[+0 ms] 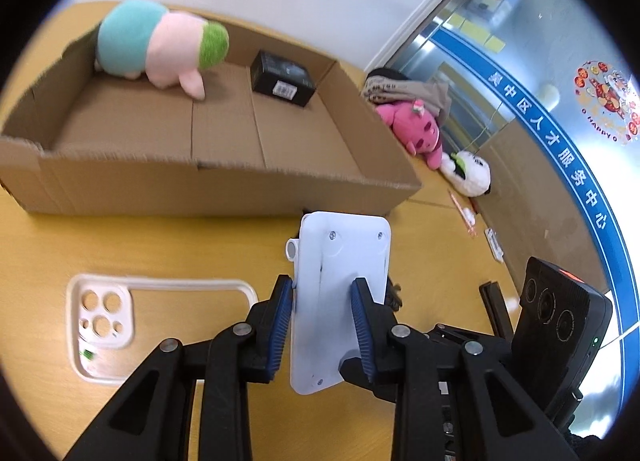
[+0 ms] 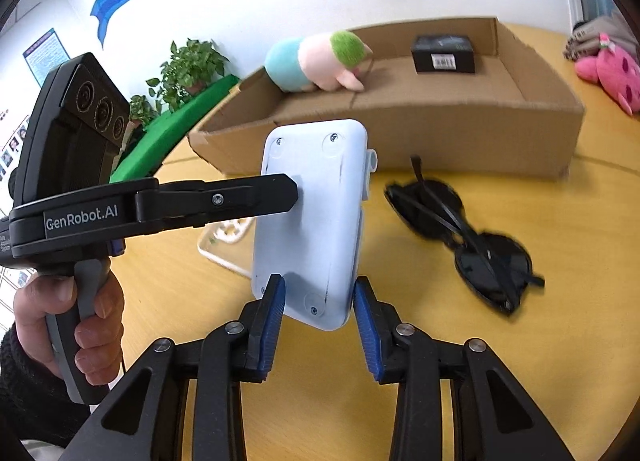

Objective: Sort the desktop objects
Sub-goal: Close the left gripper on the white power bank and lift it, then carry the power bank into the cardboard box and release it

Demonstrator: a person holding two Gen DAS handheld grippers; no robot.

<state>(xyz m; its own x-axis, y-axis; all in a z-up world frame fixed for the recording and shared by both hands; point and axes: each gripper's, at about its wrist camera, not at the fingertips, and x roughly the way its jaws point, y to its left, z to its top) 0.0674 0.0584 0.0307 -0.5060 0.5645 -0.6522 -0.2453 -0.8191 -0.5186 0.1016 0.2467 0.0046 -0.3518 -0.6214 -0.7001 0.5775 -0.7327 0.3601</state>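
White plastic, smooth and flat, makes up the device (image 1: 340, 293) now held off the yellow table (image 1: 160, 245), gripped from two sides at once. The left gripper (image 1: 322, 325) pinches its long edges, blue pads against both sides; the right gripper (image 2: 318, 313) clamps its near end, with both pads closed narrow on the case. It hangs just in front of the cardboard box (image 1: 224, 185), which already holds a plush toy (image 1: 160, 41) at far left and a black carton (image 1: 282, 79) at far right.

Slippage looks like the main risk: the casing is slick, and if the two hands drift apart or twist unevenly, one grip could peel off and the device would swing or drop. Sunglasses (image 2: 464, 233) lie on the table to the right, and a clear phone case (image 1: 132, 313) to the left, either of which a fall could strike. Clearing the box's near wall also needs height, or the lower edge may catch.
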